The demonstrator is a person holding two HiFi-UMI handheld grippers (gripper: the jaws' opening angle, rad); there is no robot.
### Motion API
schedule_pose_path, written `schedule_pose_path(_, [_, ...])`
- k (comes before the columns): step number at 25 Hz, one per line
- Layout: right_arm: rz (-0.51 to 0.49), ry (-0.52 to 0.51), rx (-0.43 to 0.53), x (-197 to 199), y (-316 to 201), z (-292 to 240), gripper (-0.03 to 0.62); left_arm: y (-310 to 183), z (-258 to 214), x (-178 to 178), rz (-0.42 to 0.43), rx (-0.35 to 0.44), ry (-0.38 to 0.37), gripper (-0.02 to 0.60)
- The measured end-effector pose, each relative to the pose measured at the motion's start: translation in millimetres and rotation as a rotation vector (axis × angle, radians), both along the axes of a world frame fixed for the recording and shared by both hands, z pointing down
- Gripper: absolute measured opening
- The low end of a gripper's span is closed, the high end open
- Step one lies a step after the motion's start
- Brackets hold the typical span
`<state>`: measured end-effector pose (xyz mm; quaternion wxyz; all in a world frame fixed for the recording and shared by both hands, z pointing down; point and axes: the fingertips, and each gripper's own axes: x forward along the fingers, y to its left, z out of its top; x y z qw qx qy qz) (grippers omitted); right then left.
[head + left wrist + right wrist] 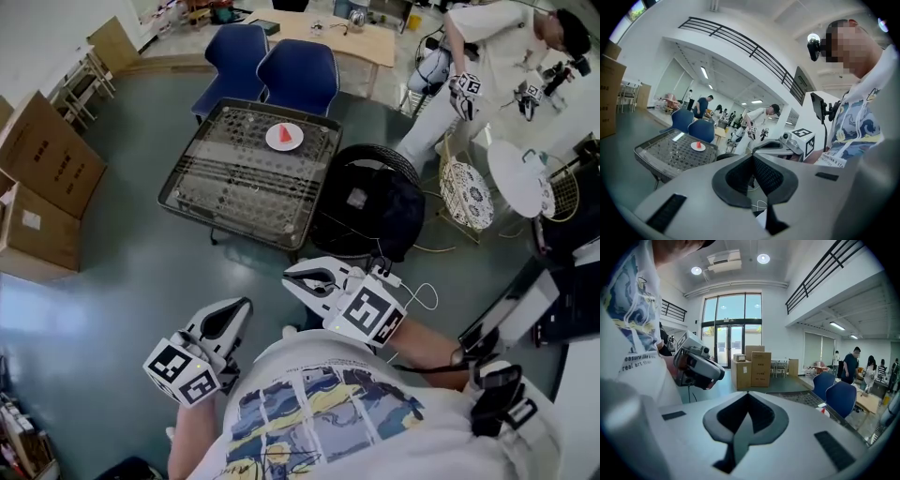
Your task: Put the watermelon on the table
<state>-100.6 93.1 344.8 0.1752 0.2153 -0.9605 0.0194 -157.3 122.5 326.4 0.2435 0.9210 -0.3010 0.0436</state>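
A red watermelon slice (287,134) lies on a small white plate (278,142) at the far side of a low table with a wire-mesh top (225,178). My left gripper (244,305) and right gripper (289,276) hover close to my chest, well short of the table, both shut with nothing in them. In the left gripper view the left gripper (752,157) points toward the table, with the watermelon slice (698,144) far off and the right gripper (785,144) beside it. In the right gripper view the right gripper (748,393) has the plate (824,410) at its right.
Two blue chairs (298,70) stand behind the table. A black round bag-like object (370,202) sits just right of it. Cardboard boxes (42,169) line the left wall. A person in white (487,56) holding grippers stands at the back right near a white side table (516,176).
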Motion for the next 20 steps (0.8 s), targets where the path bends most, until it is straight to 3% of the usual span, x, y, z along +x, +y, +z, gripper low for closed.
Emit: schedule_pose_path(20, [-0.009,0.002,-0.001,1.7,3.0,4.5,0.009,-1.0,8.3,4.0,0.002,-0.012,-0.014,0.009])
